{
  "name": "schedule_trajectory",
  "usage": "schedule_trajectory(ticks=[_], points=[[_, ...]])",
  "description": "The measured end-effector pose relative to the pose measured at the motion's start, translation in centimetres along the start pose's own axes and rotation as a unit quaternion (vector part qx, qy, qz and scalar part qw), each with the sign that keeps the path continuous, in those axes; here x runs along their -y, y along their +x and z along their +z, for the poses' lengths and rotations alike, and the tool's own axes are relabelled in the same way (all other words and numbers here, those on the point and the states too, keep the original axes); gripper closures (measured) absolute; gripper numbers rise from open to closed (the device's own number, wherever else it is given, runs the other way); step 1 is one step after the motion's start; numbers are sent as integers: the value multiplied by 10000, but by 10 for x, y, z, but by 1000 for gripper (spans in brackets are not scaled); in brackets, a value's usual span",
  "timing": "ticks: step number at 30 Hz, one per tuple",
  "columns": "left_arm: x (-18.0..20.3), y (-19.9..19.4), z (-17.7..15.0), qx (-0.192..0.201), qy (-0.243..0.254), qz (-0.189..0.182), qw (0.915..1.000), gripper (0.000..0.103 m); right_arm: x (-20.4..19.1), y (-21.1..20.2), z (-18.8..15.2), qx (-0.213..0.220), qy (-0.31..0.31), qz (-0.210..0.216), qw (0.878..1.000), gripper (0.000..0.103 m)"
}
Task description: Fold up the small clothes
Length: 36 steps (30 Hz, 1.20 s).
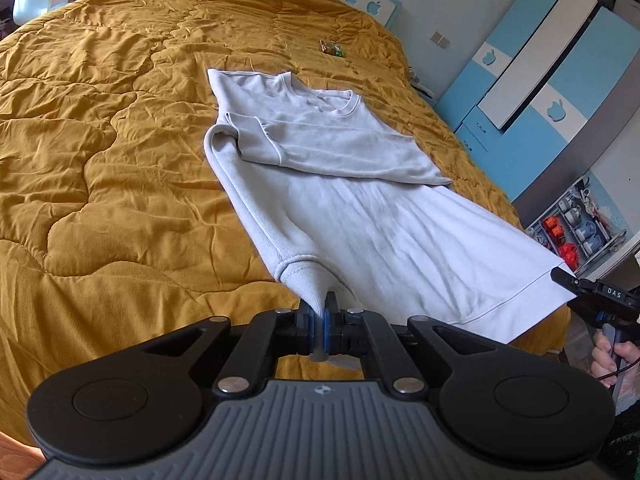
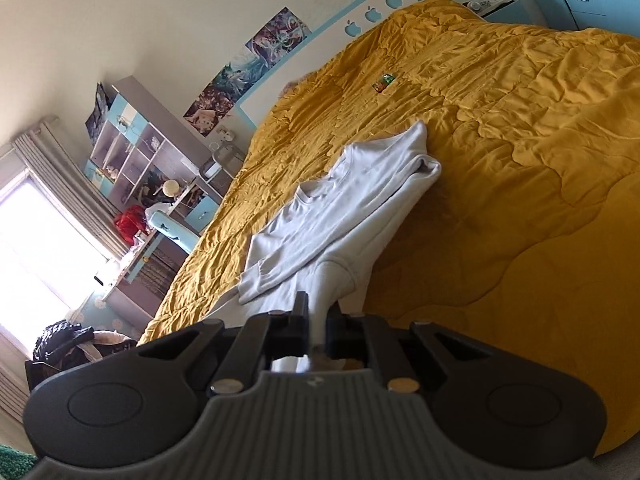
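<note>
Bed [image 1: 100, 152], covered by a mustard-yellow quilted spread, fills most of both views; the cover is creased throughout. Wardrobe [image 1: 552, 92], blue and white with apple cut-outs, stands along the bed's far side in the left wrist view. Headboard [image 2: 360, 24], white with blue apple shapes, sits against the wall under a row of posters [image 2: 248, 72].

White sweatshirt [image 1: 360, 184] lies on the bed with its collar end toward the headboard. Both sleeves are folded across the chest, one overlapping the body as a flat band. The upper part rests on the cover; the hem end is lifted clear of it and stretched between the two tools, with pull lines running through the cloth.

Left hand-held gripper [image 1: 320, 320]: fingers pressed together on the ribbed hem at one corner, cloth bunched between the blue pads. Right hand-held gripper [image 2: 318, 316]: fingers drawn in on a narrow fold of the same hem. In the left wrist view the right tool shows at the opposite hem corner, with the person's hand [image 1: 610, 356] around its handle.

Small green and red item [image 1: 332, 48] lies on the cover beyond the collar, well apart from the sweatshirt; what it is cannot be told
</note>
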State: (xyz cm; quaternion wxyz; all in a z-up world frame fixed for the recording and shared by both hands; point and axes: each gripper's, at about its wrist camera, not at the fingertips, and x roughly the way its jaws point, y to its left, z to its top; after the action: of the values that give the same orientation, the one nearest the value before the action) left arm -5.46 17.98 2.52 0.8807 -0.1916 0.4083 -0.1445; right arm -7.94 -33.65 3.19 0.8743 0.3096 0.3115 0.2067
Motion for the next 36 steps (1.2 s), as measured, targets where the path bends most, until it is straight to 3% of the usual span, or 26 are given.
schedule_trajectory(ticks=[6, 15, 23, 28, 36], points=[[6, -6, 1, 170, 58, -106, 9998, 100, -3, -6, 1, 159, 185, 199, 9995, 101], [24, -38, 0, 625, 396, -336, 9967, 100, -35, -28, 6, 451, -131, 559, 9973, 101], [22, -74, -11, 744, 408, -474, 9953, 100, -56, -65, 2, 679, -168, 871, 9937, 101], [23, -103, -22, 799, 562, -368, 9945, 100, -74, -98, -8, 655, -299, 866, 9936, 101], [19, -138, -38, 734, 374, -240, 9963, 100, -90, -138, -33, 548, -519, 697, 9947, 101]])
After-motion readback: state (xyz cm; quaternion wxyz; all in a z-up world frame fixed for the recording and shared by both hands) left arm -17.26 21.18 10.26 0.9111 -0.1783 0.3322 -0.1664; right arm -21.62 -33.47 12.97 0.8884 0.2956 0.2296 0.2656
